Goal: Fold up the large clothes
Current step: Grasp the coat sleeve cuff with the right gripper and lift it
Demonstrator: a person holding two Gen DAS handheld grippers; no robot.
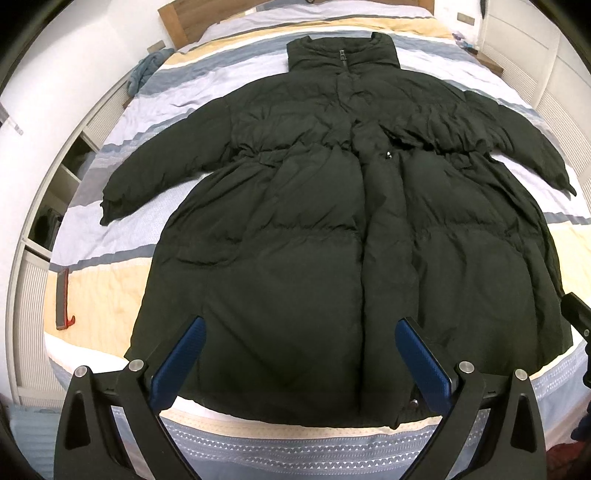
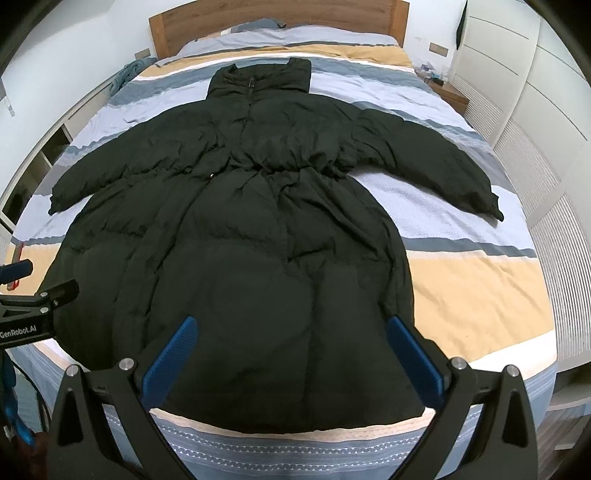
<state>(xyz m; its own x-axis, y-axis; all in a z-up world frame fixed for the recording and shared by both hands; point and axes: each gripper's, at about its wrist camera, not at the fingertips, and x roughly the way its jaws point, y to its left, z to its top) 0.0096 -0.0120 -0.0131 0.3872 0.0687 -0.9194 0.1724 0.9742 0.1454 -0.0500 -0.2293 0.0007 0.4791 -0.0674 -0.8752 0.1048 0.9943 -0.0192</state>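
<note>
Both my claws hang wide open above the foot of the bed [image 1: 498, 85], gripping nothing: left claw [image 1: 301, 332], right claw [image 2: 291, 330]. Just ahead of each, the dark puffer coat [image 1: 332, 236] lies flat, front up, hem nearest me, sleeves spread to either side, collar toward the wooden headboard [image 2: 277, 22].

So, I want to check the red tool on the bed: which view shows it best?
The left wrist view: the red tool lies in full beside the coat. The right wrist view shows only a sliver at its edge.
</note>
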